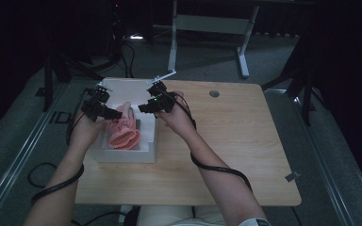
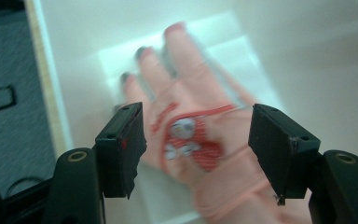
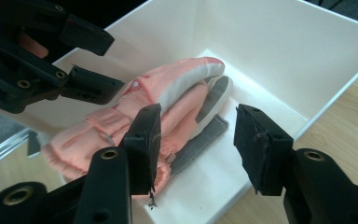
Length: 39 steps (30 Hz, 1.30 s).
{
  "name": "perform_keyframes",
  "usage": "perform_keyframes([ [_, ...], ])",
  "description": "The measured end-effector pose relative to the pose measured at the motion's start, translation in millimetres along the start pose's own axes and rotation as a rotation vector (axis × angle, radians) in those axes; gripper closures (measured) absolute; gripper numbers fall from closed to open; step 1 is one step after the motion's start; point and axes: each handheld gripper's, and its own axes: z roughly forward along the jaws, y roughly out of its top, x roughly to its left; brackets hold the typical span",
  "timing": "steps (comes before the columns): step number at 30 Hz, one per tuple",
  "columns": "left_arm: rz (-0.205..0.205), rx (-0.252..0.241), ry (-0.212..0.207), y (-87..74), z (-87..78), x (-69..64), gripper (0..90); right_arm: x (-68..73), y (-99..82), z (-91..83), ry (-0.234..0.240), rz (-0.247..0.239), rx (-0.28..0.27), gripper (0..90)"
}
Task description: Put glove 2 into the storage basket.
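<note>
Lay pink gloves in white box, below both grippers' parted, empty fingers; best lifted straight up, clear of fabric.

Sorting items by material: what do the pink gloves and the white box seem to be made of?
Pink gloves: soft knit fabric, matte, with grey palm patches; ribbed cuffs and creases suggest it. White box: smooth, rigid, faintly glossy walls, probably plastic or coated board; the look leaves it open.
</note>
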Motion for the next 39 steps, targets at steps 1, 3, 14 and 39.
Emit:
perform_keyframes([
  [1, 0.0, 0.0, 0.0, 0.0, 0.0, 0.0, 35.6, 0.0, 0.0, 0.0, 0.0, 0.0, 0.0, 50.5],
  [3, 0.034, -0.053, -0.029, 1.9, -11.1, -17.1, 34.5, -3.8, -3.1, -11.4, 0.016, -0.004, -0.028, 48.3],
  [14, 0.135, -0.134, -0.139, 10.4, -30.4, -68.1, 33.9, -22.3, -15.8, -48.3, 0.029, 0.003, -0.092, 41.7],
  [39, 0.38, -0.182, -0.336, -1.3, -13.5, -181.9, 8.2, -71.4, -99.1, -97.3, -0.013, -0.018, -0.092, 15.7],
])
